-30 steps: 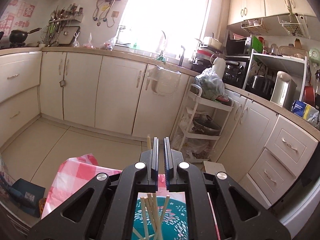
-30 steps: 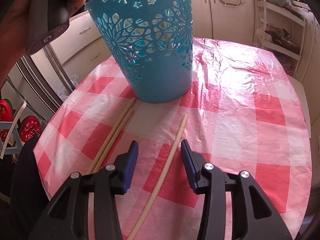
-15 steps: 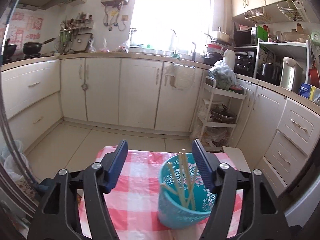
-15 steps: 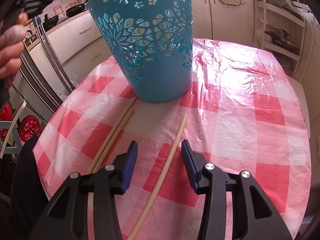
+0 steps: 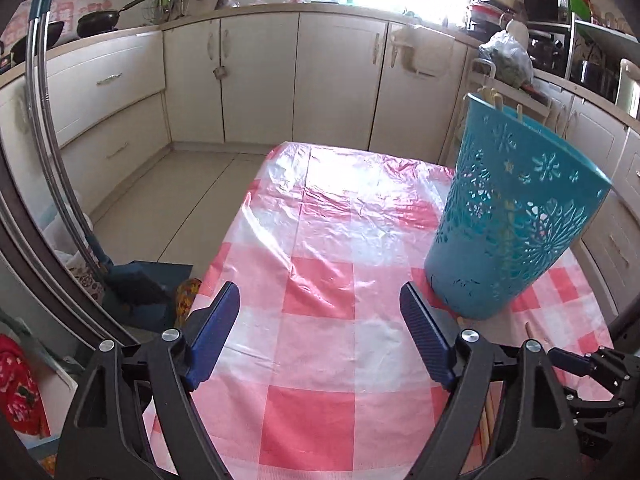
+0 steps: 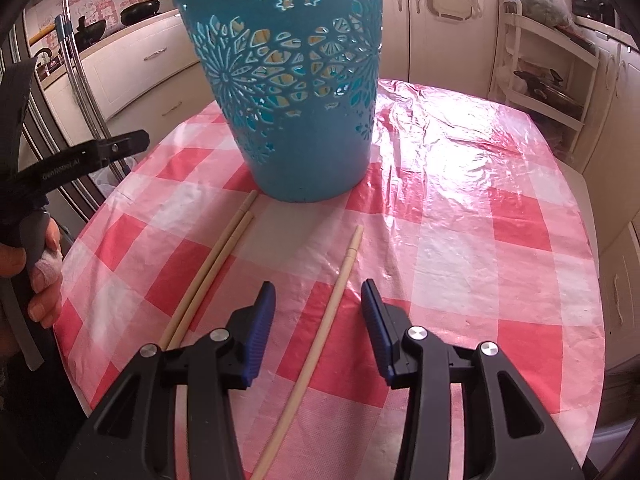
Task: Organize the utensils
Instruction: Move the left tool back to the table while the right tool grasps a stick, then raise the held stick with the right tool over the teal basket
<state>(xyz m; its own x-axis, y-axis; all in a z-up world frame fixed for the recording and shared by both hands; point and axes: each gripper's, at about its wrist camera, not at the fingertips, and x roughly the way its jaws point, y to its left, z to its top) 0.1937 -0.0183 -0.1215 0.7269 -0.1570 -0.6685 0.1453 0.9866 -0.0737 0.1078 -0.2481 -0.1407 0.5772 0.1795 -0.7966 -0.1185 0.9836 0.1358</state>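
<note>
Right gripper (image 6: 318,330): hovering half-open, straddling single chopstick (image 6: 320,330), pads not touching.
Left gripper (image 5: 320,338): jaws opening wide, nothing between.
Chopstick pair (image 6: 210,270): lying just left, ends nearly touching blue basket (image 6: 296,92).
Advice: lowering squarely, closing mid-shaft.

On the tabletop (image 6: 460,216) a basket (image 6: 296,92) stood upright, with chopsticks (image 5: 496,98) standing in it. In front of the basket lay a pair of chopsticks (image 6: 208,276) side by side, touching, and to their right, apart, a single chopstick (image 6: 320,340), which ran between the right tongs' (image 6: 318,334) fingers. The left tongs (image 5: 320,344) hung over bare tabletop, left of the basket.
</note>
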